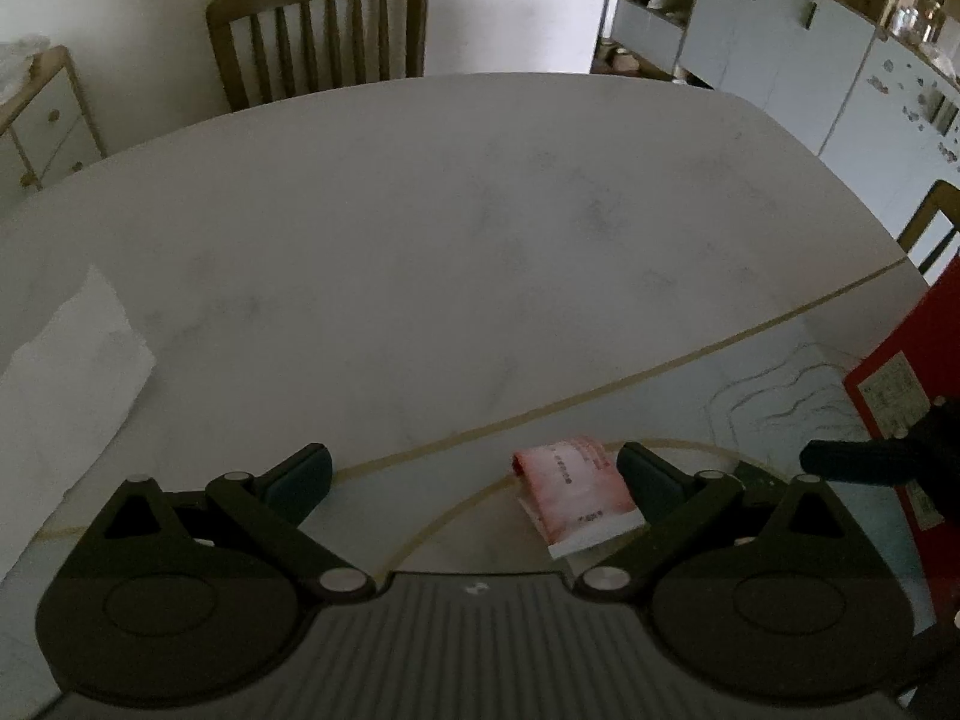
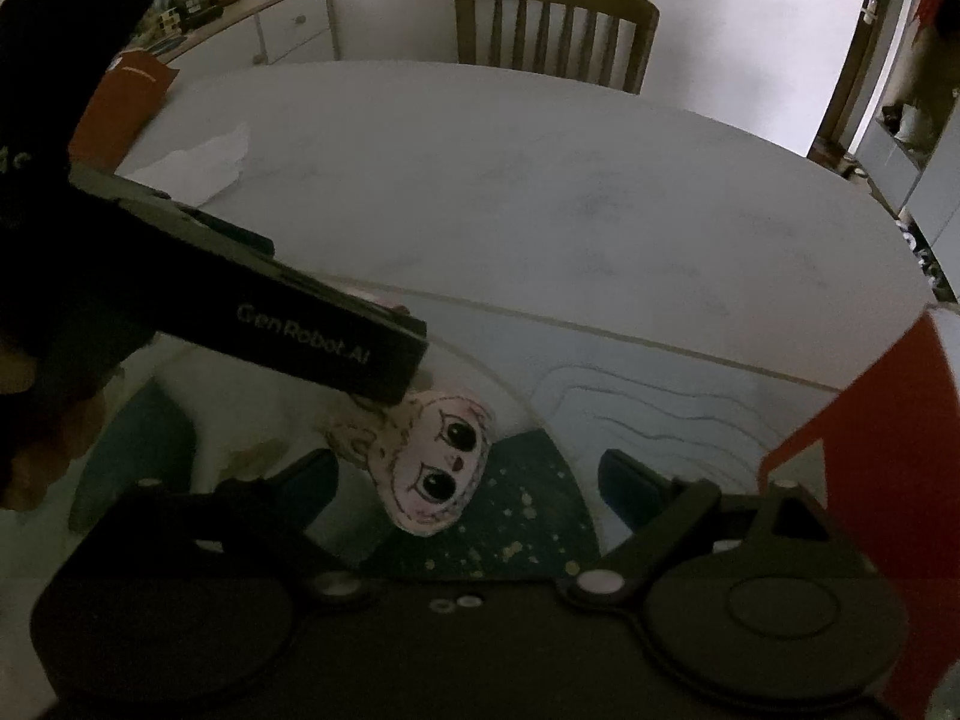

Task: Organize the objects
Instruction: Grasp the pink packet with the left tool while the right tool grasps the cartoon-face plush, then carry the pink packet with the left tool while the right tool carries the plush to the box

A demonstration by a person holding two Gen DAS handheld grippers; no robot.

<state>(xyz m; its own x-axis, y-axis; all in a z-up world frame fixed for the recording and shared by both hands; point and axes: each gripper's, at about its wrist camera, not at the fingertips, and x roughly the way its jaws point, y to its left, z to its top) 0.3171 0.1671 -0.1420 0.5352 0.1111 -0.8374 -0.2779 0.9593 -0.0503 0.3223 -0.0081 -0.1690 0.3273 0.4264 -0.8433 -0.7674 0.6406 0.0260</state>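
1. My left gripper (image 1: 474,480) has its jaws spread wide with nothing held; only the patterned mat (image 1: 750,384) shows between the teal pads (image 1: 300,474).
2. A pink sachet (image 1: 573,489) lies flat on that mat just inside my left gripper's right-hand finger, its far corner tucked behind the pad; I cannot tell whether they touch.
3. My right gripper (image 2: 468,480) is likewise wide open and has hold of nothing.
4. A small plush doll head (image 2: 429,468) with big dark eyes lies between its fingers, nearer the left one and apart from both pads, resting on the mat's dark speckled patch (image 2: 528,516).
5. In the right wrist view, the body of my left gripper crosses the upper left, its tip just over the doll head.
6. A red box (image 1: 900,384) stands at the right edge of the mat, close to my right gripper.
7. Beyond the mat, the pale table (image 1: 450,210) carries a white paper sheet (image 1: 66,378) on its left side.
8. A wooden chair (image 1: 324,30) stands at the far edge, with cabinets (image 1: 780,42) behind on the right.
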